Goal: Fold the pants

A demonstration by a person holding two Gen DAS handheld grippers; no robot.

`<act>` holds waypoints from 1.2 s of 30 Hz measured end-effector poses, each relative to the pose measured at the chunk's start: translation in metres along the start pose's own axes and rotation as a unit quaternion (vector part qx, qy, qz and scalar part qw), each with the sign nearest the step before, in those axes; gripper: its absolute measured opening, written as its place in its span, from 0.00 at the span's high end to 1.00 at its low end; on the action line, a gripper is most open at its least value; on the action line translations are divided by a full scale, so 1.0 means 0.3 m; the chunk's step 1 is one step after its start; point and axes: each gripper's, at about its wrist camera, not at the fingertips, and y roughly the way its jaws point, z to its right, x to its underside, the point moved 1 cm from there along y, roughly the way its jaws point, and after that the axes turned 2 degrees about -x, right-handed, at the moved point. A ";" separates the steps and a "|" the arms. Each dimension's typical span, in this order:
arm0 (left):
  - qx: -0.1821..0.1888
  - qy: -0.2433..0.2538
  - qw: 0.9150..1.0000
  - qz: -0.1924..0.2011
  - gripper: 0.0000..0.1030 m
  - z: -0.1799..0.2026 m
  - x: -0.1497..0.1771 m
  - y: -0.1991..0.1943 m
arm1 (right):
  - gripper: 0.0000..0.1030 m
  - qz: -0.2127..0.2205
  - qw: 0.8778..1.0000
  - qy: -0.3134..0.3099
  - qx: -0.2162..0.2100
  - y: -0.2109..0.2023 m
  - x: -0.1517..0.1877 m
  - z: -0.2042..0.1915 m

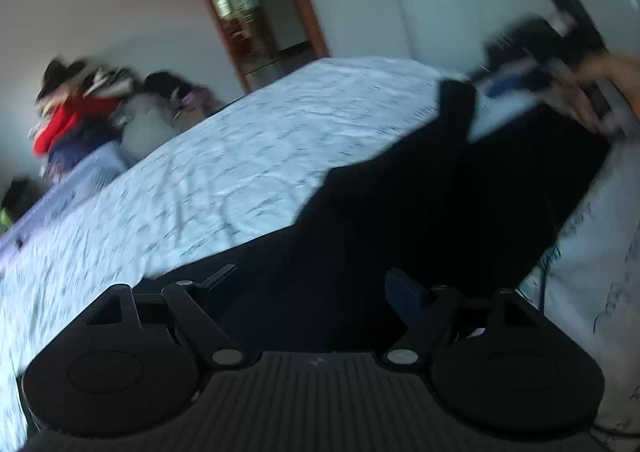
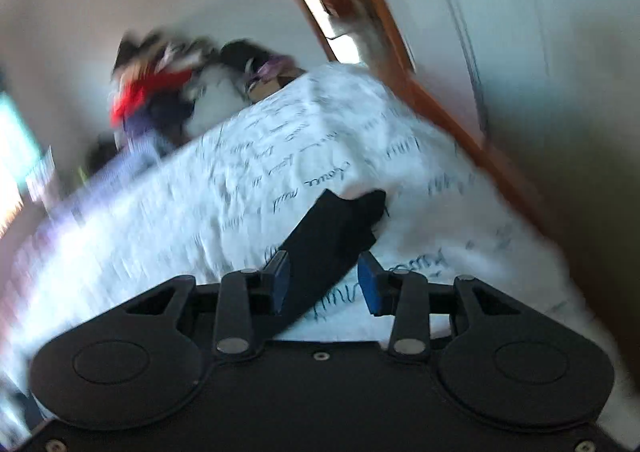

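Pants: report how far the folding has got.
Done: the black pants lie on the printed bedsheet. In hand: both the left gripper and right gripper are open over the fabric, not gripping. Left: no finished fold shows; blur hides creases.

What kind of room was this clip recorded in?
Most likely a home bedroom: a bed with a script-printed sheet, a heap of clothes against the wall, and a wooden-framed doorway.

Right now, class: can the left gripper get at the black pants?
Probably yes: the left gripper has open jaws directly over the black pants on the bed sheet, with nothing between.
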 end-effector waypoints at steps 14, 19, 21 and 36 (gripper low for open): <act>0.019 0.038 0.999 -0.020 0.20 0.115 0.004 0.119 | 0.82 0.036 0.989 0.142 -0.035 0.061 0.028 0.068; 0.012 0.051 0.999 -0.013 0.20 0.134 0.012 0.112 | 0.87 0.062 0.990 0.124 -0.039 -0.031 0.026 0.058; 0.009 0.053 0.998 -0.010 0.20 0.138 0.010 0.113 | 0.87 0.072 0.988 0.124 -0.049 -0.053 0.016 0.047; 0.064 0.025 0.997 0.024 0.42 0.150 -0.014 0.084 | 0.92 0.129 0.982 0.036 -0.136 -0.260 -0.120 -0.205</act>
